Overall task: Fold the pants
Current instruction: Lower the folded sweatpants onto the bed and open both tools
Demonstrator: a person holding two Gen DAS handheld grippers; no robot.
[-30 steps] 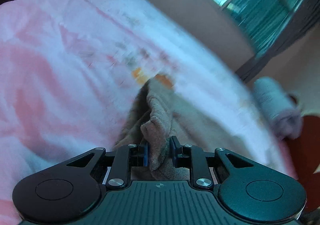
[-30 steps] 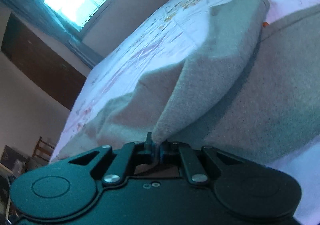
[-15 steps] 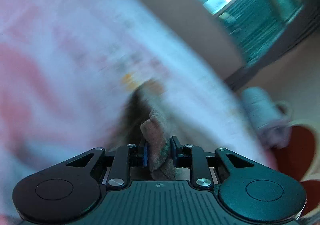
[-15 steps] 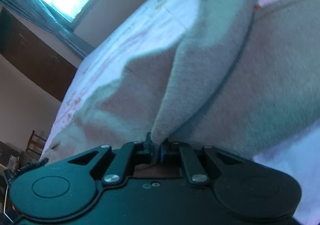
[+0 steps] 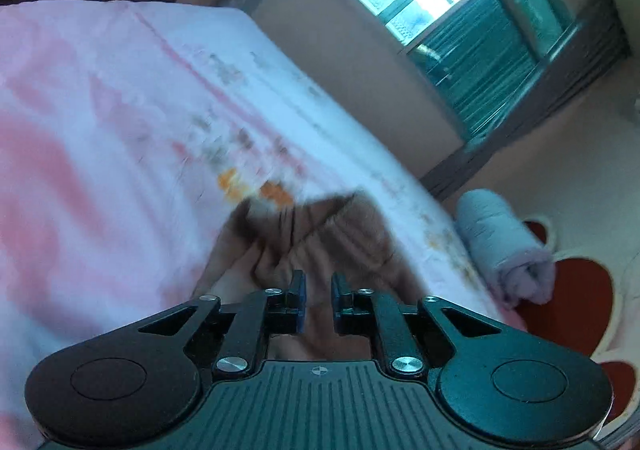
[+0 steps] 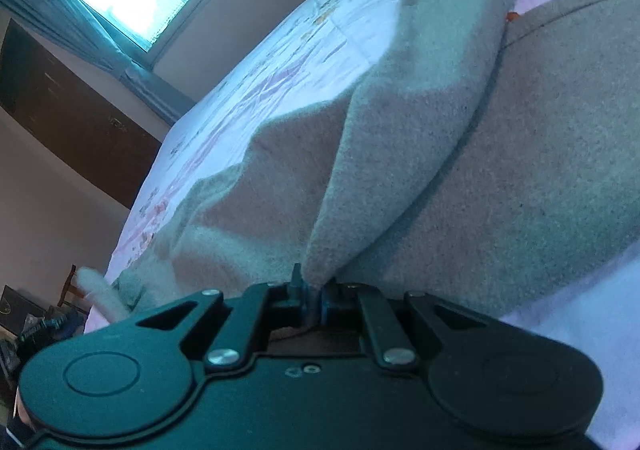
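The pants [image 6: 520,169] are grey-brown fleece, spread across a pink and white bed sheet [image 6: 280,69]. My right gripper [image 6: 314,282] is shut on a pinched corner of the cloth, and a fold [image 6: 400,129] rises from the jaws toward the far end. In the left wrist view the pants [image 5: 344,234] lie crumpled on the sheet [image 5: 100,129], just beyond my left gripper [image 5: 319,282]. Its jaws are opening; the pads stand apart and press on nothing, with cloth showing only behind the gap.
A rolled pale towel [image 5: 504,246] lies at the bed's right edge, above a red floor mat [image 5: 580,302]. A window [image 5: 440,9] and wall stand past the bed. A dark wardrobe [image 6: 80,121] and a chair [image 6: 68,290] are off the bed's far side.
The left jaws have spread, and the bunch of cloth they pinched has dropped out onto the bed. The left view has tilted upward. The right gripper keeps its grip on the fold.
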